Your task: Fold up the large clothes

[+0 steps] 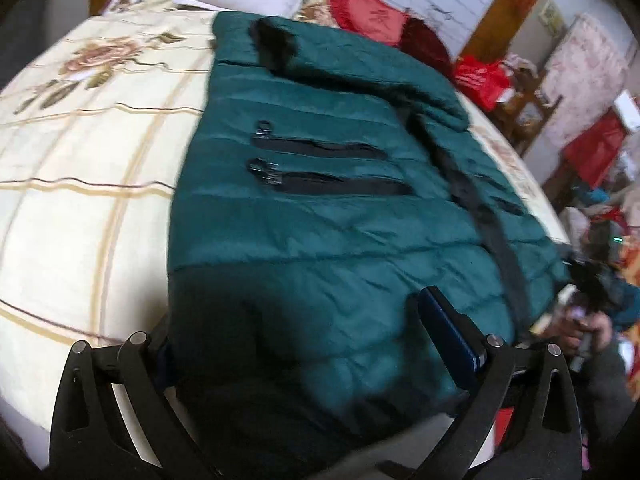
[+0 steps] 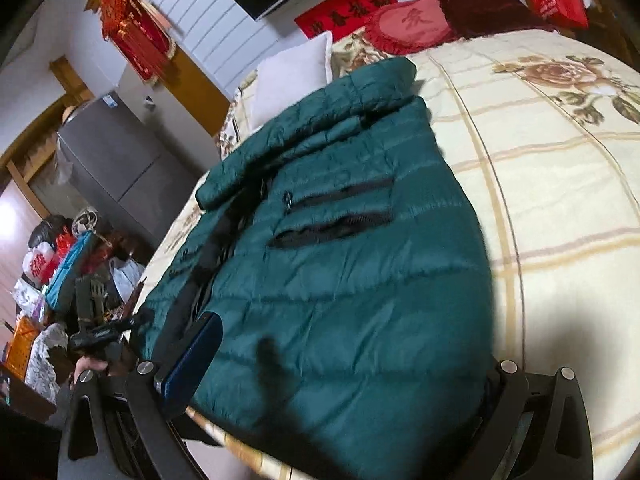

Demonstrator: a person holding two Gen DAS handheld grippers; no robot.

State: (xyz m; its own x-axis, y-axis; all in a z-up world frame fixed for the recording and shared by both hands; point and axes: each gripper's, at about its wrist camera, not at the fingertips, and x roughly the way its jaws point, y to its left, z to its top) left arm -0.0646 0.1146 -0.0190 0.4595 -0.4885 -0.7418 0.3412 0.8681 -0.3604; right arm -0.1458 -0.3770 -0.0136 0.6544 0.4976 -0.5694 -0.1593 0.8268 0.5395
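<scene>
The green padded jacket [image 1: 320, 216] lies flat mid-frame on the flowered bed [image 1: 80, 160]; soft, puffy and likely slippery, best pinched at the lower hem corners. Left hand-held gripper [image 1: 316, 344] and right hand-held gripper [image 2: 340, 364] both stand apart, straddling the hem, not clamped

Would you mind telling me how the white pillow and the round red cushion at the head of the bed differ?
The white pillow is plain and rectangular; the red cushion is round, fringed at its edge and bears a character on its face. The white pillow stands just behind the top of the green jacket, while the red cushion sits further along, beside a dark red cushion. Both rest at the head of the floral bedspread.
</scene>
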